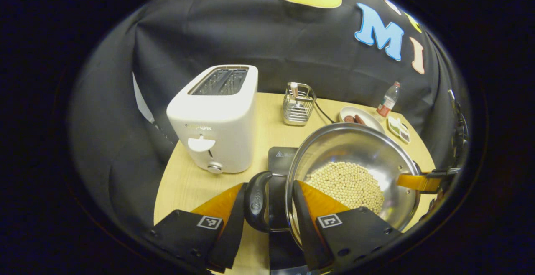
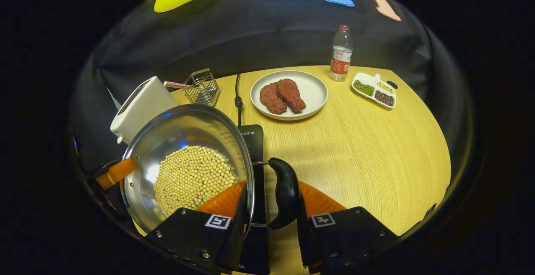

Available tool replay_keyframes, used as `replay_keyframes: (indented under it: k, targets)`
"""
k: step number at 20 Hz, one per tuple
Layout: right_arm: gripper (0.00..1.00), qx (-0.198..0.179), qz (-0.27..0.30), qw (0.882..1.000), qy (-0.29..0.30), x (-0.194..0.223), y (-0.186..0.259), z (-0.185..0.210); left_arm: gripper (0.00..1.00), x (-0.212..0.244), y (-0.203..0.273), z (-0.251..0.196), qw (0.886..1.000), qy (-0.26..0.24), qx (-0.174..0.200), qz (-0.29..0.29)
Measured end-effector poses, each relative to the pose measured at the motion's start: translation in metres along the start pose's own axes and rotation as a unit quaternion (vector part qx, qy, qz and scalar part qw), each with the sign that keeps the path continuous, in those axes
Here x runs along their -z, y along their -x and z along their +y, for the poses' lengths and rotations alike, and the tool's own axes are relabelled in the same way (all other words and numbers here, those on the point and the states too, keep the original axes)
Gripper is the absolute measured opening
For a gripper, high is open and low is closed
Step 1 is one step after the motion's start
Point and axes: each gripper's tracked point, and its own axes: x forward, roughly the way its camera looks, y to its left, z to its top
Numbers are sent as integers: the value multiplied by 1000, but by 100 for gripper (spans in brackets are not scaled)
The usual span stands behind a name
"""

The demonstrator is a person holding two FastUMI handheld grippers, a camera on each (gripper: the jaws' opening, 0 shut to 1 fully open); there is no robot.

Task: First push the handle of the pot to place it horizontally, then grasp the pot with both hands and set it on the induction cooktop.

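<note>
1 pot (image 1: 355,149) w/ 2 side handles, filled w/ pale beans (image 1: 347,185), held over induction cooktop (image 1: 281,158). Left gripper (image 1: 267,202) closed on one handle (image 1: 256,202); right gripper (image 2: 271,199) closed on other handle (image 2: 286,191). 1 plate (image 2: 315,91) w/ 2 meat pcs (image 2: 282,95); 1 divided dish (image 2: 374,89) w/ 3 grain types.

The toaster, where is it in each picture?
Left gripper view: the white toaster stands big at left of centre, left of the pot.
Right gripper view: it peeks out at upper left, behind the pot's rim.
Shared landmark: the wire basket beside it.
</note>
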Motion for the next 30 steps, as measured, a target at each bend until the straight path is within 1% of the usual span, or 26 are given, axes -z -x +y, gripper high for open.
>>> replay_keyframes:
  k: [1,2,3,4,5,6,7,8,9,11,15,17,18,20,21,22,25,26,27,29,30]
  targets:
    - [56,-4,-1,1000,1,0,0,0,68,-7,3,4,1000,3,-6,-14]
    - [59,-11,-3,1000,4,-1,2,2,75,-12,10,5,1000,9,-10,-25]
    - [61,-9,-11,1000,13,-5,7,-1,74,-18,16,8,999,17,-13,-34]
    - [70,-11,-21,999,24,-10,10,-1,86,-20,22,9,999,23,-20,-40]
    - [77,-16,-32,999,33,-14,14,0,88,-23,27,11,998,28,-24,-47]
    - [93,-19,-42,998,43,-19,15,-2,89,-26,34,11,998,31,-30,-53]
    - [96,-21,-52,997,50,-24,23,-4,89,-30,39,9,997,34,-33,-59]
    - [96,-25,-63,996,54,-29,30,-5,93,-32,44,6,996,35,-38,-66]
    - [96,-30,-73,995,55,-33,37,-8,95,-36,51,4,996,32,-45,-75]
    - [96,-39,-88,994,59,-40,51,-14,96,-44,68,-8,994,27,-51,-93]
    - [96,-55,-127,988,70,-57,80,-29,98,-60,98,-53,991,16,-40,-128]
    - [96,-61,-155,984,68,-69,100,-39,96,-73,114,-80,988,10,-35,-150]
    - [96,-62,-171,981,65,-77,111,-44,98,-79,124,-97,986,10,-30,-162]
    - [96,-66,-206,975,58,-94,135,-56,96,-95,143,-128,981,5,-22,-191]
    - [96,-67,-223,971,55,-103,147,-62,99,-102,152,-142,979,2,-21,-204]
    - [96,-67,-240,967,55,-111,160,-68,95,-109,161,-159,976,-1,-18,-218]
    - [97,-56,-291,953,65,-136,202,-94,98,-131,195,-205,966,-6,-7,-258]
    - [96,-52,-305,949,66,-143,217,-102,95,-137,205,-217,962,-11,-7,-272]
    - [96,-49,-317,945,67,-147,229,-110,97,-144,214,-227,959,-19,-10,-283]
    - [96,-40,-335,939,71,-156,251,-129,96,-153,237,-253,953,-25,-11,-302]
    - [96,-40,-343,936,71,-160,263,-137,98,-157,249,-267,950,-26,-9,-312]
